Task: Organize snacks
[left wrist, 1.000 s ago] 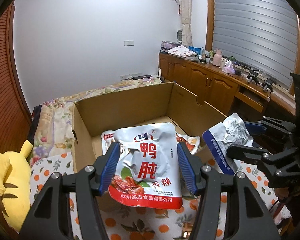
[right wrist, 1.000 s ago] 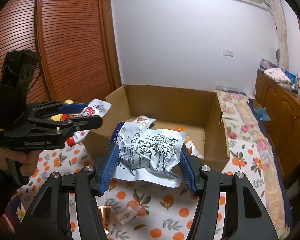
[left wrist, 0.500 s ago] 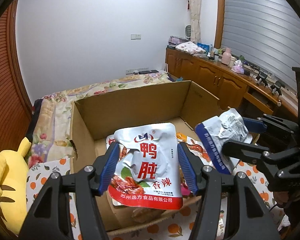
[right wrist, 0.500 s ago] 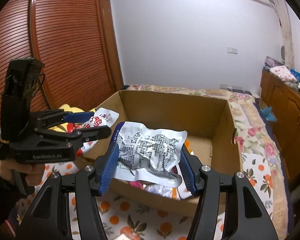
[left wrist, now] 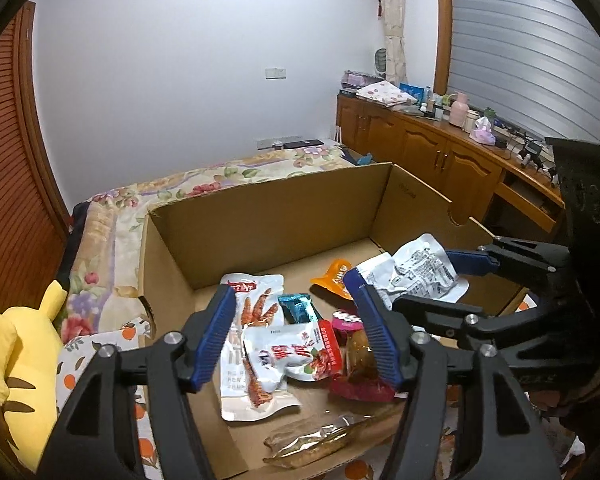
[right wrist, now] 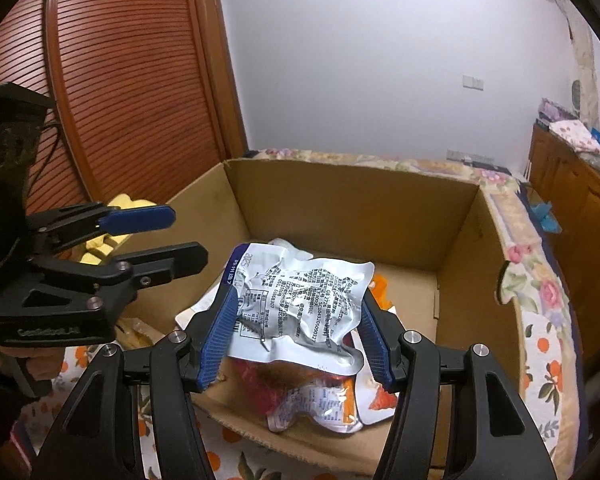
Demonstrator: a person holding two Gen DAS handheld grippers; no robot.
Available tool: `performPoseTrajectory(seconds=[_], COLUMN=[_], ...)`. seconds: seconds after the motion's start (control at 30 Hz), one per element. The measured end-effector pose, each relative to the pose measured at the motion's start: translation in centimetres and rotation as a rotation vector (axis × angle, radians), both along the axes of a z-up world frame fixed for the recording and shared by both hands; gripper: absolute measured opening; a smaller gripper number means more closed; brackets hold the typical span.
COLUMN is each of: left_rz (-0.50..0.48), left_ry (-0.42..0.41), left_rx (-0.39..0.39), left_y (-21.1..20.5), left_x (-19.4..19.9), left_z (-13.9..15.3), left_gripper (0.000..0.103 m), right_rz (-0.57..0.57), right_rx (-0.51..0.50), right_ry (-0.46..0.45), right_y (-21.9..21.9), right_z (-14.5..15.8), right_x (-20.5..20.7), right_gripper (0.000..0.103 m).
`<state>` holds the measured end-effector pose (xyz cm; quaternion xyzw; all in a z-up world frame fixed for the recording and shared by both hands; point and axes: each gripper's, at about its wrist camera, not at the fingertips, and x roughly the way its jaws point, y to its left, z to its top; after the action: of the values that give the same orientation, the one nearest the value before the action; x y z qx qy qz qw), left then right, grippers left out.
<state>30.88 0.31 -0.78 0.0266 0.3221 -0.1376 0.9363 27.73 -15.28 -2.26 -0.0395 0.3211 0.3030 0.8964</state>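
Left gripper (left wrist: 300, 334) over cardboard box (left wrist: 268, 216), jaws apart, nothing between. Red-and-white snack pouch (left wrist: 296, 356) flat on box floor among other packets, long axis running left-right in left view, red end right. Right gripper (right wrist: 298, 338) clamped on crumpled silver pouch (right wrist: 300, 308), held above box, blue-edged end pointing far-left.

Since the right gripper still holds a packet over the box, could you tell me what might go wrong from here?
1. The silver packet is crumpled between the right gripper fingers; it may cling to a pad when released.
2. It hangs near the cardboard box's front wall, so it might land outside.
3. The open left gripper is close alongside; a collision is possible.
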Motion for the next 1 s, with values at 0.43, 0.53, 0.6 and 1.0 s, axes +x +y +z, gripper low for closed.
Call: performPoseTrajectory(seconds=[0.43, 0.53, 0.6, 1.0], left_rz=[0.003, -0.008, -0.015, 0.019], left_ry=[-0.017, -0.024, -0.033, -0.043], left_rx=[-0.006, -0.019, -0.019, -0.059], left_y=[0.4, 0.4, 0.3, 1.1], left_x=[-0.6, -0.9, -1.1, -1.7], left_z=[0.4, 0.6, 0.7, 0.8], left_gripper=[0.072, 0.074, 0.076, 0.091], right_rz=[-0.022, -0.026, -0.026, -0.068], right_rx=[-0.023, -0.023, -0.026, -0.036], right_ry=[0.015, 0.013, 0.011, -0.016], right_y=[0.5, 0.3, 0.3, 0.1], right_z=[-0.3, -0.2, -0.2, 0.0], right_x=[0.9, 0.8, 0.7, 0.0], right_gripper=[0.065, 0.065, 0.065, 0.078])
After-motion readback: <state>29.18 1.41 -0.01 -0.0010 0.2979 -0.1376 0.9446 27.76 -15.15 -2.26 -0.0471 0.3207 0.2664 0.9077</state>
